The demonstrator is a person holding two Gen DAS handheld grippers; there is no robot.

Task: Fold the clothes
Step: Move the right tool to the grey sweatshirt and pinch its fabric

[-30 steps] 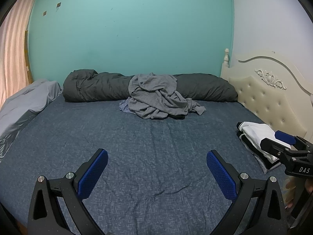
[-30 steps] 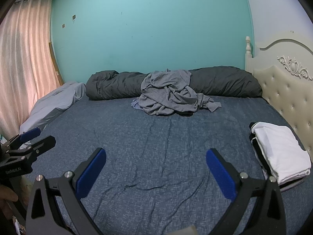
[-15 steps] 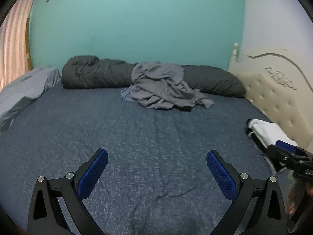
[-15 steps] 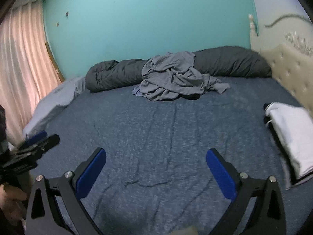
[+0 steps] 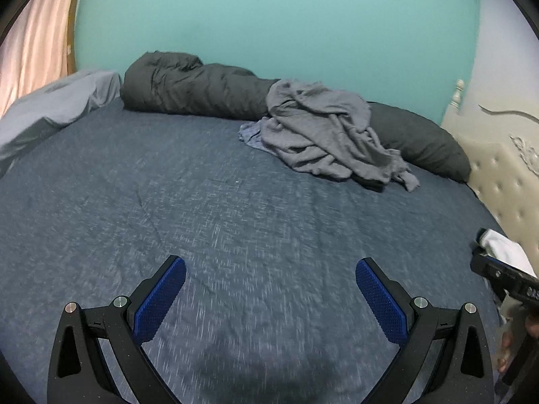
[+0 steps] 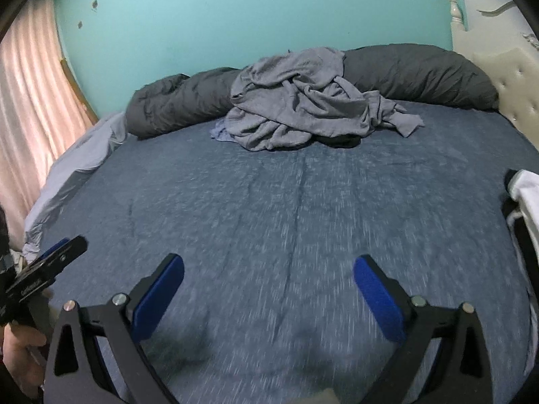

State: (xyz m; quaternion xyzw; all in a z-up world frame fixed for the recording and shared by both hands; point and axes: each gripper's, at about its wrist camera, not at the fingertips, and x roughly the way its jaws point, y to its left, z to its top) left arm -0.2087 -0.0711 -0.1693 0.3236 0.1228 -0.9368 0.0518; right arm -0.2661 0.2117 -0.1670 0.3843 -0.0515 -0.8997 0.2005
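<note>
Bedroom, teal-painted back wall [image 5: 269,17]; cream tufted headboard [image 5: 502,175] on the right.

Item 1. Bed [image 5: 235,222], wide, dressed in a dark blue mottled sheet; middle expanse carries nothing.

Item 2. Long dark grey rolled duvet [image 6: 414,74], lying along the far edge against the wall.

Item 3. Crumpled heap of grey jersey garments [image 6: 303,101], resting partly on the duvet, partly on the sheet; a black piece shows beneath its near edge. Unfolded.

Item 4. Folded stack topped by a white garment [image 6: 525,195], at the bed's right edge by the headboard, well apart from the heap.

Item 5. Left claw [image 5: 269,298], blue-padded jaws spread wide, nothing between them, over the near sheet.

Item 6. Right claw [image 6: 267,294], likewise spread and holding nothing.

Step in hand, as judged: between garments, both claws free and facing the heap. Next move calls for a long reach across the bed and a pinch on one layer only, so a single garment lifts clear.
</note>
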